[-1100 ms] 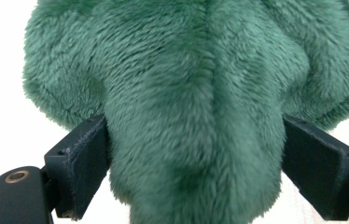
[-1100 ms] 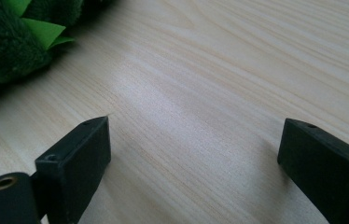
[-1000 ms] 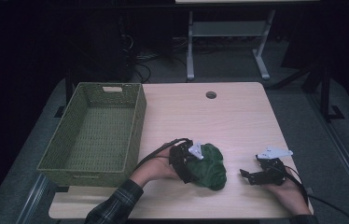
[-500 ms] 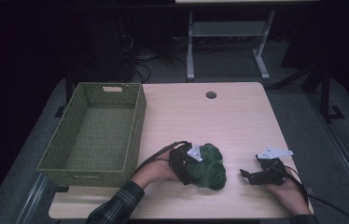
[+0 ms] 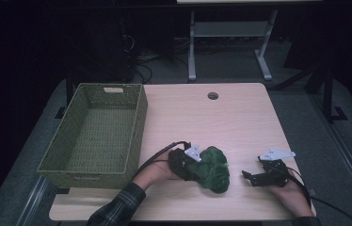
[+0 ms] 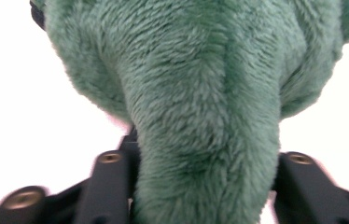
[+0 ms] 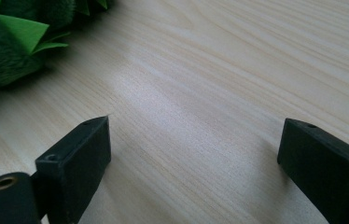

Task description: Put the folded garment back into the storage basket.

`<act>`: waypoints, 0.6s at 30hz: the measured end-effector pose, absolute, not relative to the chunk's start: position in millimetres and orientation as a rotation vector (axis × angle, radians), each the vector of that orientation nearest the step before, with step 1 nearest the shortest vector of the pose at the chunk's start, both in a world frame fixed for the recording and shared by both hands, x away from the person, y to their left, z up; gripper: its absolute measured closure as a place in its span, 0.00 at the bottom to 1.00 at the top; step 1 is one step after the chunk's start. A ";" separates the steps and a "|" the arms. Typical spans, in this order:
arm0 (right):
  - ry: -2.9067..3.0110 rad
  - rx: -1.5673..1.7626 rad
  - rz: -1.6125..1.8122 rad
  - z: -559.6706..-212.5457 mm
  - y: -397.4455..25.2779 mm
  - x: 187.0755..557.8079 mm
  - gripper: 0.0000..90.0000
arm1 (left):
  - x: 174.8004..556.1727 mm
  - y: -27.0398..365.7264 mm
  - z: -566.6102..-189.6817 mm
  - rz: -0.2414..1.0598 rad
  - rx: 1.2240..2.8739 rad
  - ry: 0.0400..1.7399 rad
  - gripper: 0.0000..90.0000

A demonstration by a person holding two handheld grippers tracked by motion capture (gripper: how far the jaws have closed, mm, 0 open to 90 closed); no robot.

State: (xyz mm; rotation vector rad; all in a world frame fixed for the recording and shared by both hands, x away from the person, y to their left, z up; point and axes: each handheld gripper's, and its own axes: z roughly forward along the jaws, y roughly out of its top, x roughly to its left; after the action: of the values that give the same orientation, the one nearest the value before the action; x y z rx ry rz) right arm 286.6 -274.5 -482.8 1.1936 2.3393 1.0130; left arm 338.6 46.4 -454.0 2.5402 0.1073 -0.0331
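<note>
Plush toy (image 5: 213, 168), dark green and furry, lies on the table (image 5: 202, 120) against the front of the left gripper (image 5: 187, 162). In the left gripper view a thick fold of the toy (image 6: 200, 140) runs down between the two black jaws, which press on it from either side; the left gripper is clamped on the toy. The rest of the toy bulges beyond the jaw tips, away from the hand. In the high view the toy sits just right of the left gripper's grey plate, near the table's front edge.

The right gripper (image 5: 254, 176) rests on the table to the right of the toy, apart from it, with a strip of bare wood between. Its jaws point toward the toy. In the right gripper view the jaws of this gripper (image 7: 193, 154) stand wide apart with nothing between them but tabletop; the toy (image 7: 9, 42), with a bright green felt piece on it, lies ahead and to the left of the jaws, not touching them.

A green woven basket (image 5: 96, 134) stands to the left of the left gripper, near it, on the table's left side.
</note>
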 end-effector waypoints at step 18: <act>2.339 1.197 1.013 -482.7 -274.4 286.7 0.10 | 340.2 50.1 -443.1 -0.107 2.523 0.210 0.88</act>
State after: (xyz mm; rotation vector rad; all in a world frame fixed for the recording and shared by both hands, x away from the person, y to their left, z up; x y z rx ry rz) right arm 286.7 -274.4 -482.7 1.1970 2.3387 1.0129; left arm 340.2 50.1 -443.1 2.5232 0.2098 -0.1070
